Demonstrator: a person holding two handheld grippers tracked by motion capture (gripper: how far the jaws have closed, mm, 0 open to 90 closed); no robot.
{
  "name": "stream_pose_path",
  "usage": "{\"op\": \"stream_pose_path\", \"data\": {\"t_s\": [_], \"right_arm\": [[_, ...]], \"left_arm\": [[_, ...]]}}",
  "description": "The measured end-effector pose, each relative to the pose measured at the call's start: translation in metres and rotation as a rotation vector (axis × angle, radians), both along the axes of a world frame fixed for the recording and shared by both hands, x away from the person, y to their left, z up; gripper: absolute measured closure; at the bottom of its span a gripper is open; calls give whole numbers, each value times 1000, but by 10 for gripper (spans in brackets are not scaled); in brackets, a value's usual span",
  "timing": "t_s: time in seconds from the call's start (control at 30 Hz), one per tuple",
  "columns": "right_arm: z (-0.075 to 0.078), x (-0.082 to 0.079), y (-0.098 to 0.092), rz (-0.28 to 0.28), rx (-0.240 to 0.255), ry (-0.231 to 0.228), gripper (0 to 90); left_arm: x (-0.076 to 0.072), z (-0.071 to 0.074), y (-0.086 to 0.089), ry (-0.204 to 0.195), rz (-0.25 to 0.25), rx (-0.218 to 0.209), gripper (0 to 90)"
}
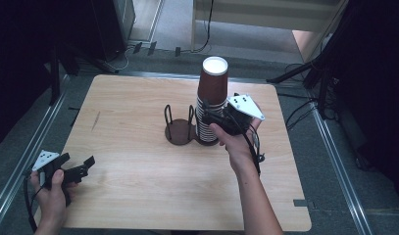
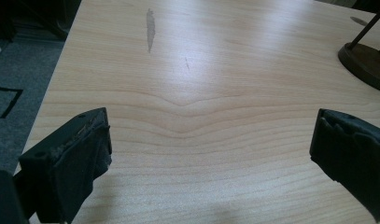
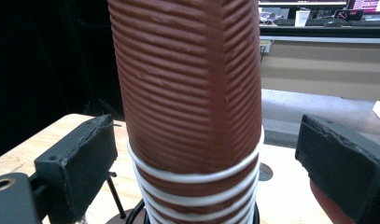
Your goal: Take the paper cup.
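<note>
Table: a light wooden table top [image 1: 138,196] with rounded corners, pale grain running across it; a short dark streak [image 2: 150,29] marks its left part.

Cup stack: a tall stack of brown ribbed paper cups with white rolled rims [image 1: 211,98], upside down, the white bottom of the top cup facing up. It stands upright right of the table's middle, on the right half of the holder. In the right gripper view the stack [image 3: 190,93] rises straight up between the two jaws, the white rims bunched at its lower part.

Holder: a dark round-based cup holder with upright wire loops [image 1: 180,126], just left of the stack and touching its foot; its left half holds nothing. The base's edge [image 2: 365,63] appears at the far right of the left gripper view.

Right gripper: the black two-jaw gripper with a grey three-cornered plate [image 1: 214,119], held in the person's right hand [image 1: 236,142], sits at the stack's lower right side, among the rims. Its jaws stand on either side of the stack with a gap at each pad, so they are released and grip nothing.

Left gripper: the other black gripper [image 1: 87,165], in the left hand [image 1: 52,188], lies low at the table's near left corner, well apart from the stack. Its jaws are spread wide over bare wood, released, with nothing between them.
</note>
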State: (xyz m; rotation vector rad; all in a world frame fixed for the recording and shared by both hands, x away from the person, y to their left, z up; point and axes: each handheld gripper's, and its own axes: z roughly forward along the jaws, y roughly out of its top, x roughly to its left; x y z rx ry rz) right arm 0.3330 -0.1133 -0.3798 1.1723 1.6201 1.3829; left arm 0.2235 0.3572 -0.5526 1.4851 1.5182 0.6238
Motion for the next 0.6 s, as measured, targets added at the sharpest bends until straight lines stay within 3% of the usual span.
{"op": "stream_pose_path", "data": {"t_s": [0.6], "right_arm": [[6, 28, 19, -32, -1, 2, 20]], "left_arm": [[0, 0, 0, 2, -2, -3, 0]]}}
